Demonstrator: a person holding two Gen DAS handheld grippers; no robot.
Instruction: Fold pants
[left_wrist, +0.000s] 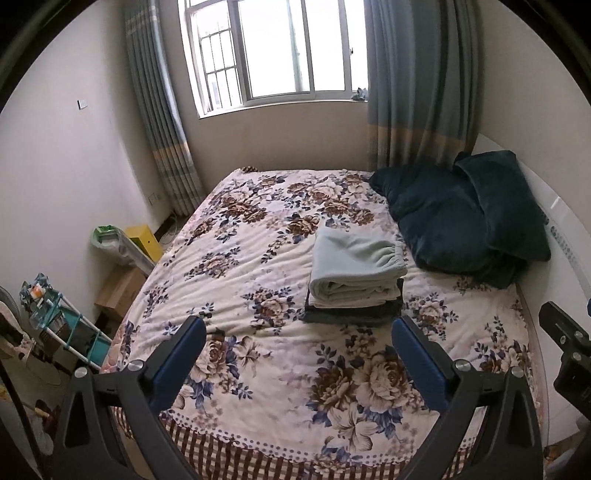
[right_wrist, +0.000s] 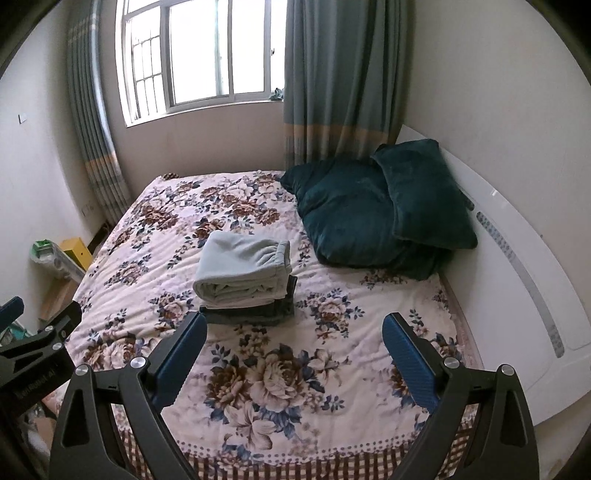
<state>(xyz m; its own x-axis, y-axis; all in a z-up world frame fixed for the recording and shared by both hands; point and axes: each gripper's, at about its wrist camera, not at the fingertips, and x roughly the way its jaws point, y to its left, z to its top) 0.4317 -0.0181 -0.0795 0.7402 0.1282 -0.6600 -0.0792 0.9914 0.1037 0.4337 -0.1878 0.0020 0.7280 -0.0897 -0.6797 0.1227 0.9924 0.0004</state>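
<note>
Bed with floral blanket (left_wrist: 258, 369) fills the frame centre; window (left_wrist: 273, 51) and grey-blue curtains (left_wrist: 417, 81) at top, dark teal pillows (left_wrist: 465, 218) against the white headboard (right_wrist: 517, 266) at right. Folded pale green pants (left_wrist: 354, 269) lie mid-frame atop a darker folded garment (left_wrist: 351, 314). Left gripper (left_wrist: 299, 347) and right gripper (right_wrist: 295, 343) both spread wide, empty, above the blanket's near edge.
</note>
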